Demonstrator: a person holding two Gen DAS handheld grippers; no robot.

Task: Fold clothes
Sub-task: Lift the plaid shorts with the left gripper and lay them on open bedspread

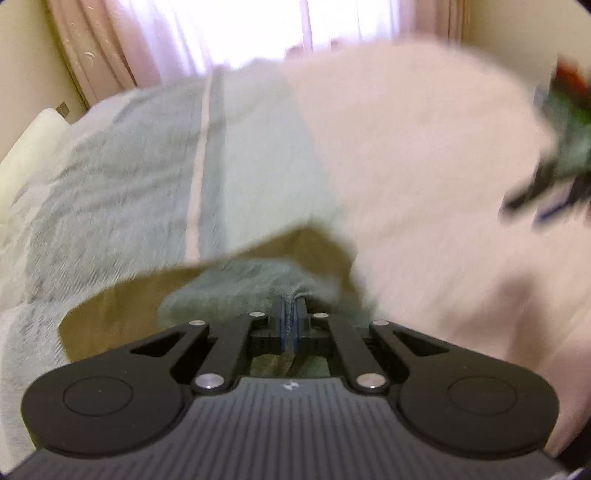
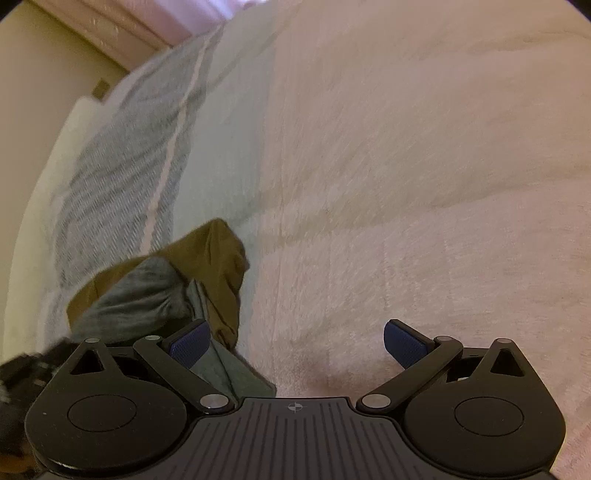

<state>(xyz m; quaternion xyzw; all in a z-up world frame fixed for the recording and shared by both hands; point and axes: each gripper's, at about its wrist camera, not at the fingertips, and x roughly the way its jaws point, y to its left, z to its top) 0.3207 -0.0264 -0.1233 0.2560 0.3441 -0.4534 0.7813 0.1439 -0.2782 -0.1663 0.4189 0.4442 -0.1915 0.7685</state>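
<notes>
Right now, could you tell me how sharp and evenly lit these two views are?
Left wrist view: the window is blown out white, the pink blanket is smeared by motion blur, the left gripper stays sharp. Right wrist view: softer, even light, mild streaking on the blanket, strong fisheye bending at the edges.

A pale pink fleecy blanket (image 2: 424, 184) covers most of the bed. Beside it lies a grey-green striped bedspread (image 1: 122, 177) with a narrow pink band. A white pillow (image 1: 26, 155) sits at the bed's far edge, by the beige wall (image 2: 40, 74). Pink curtains (image 1: 122, 40) hang before a bright window (image 1: 251, 26).
</notes>
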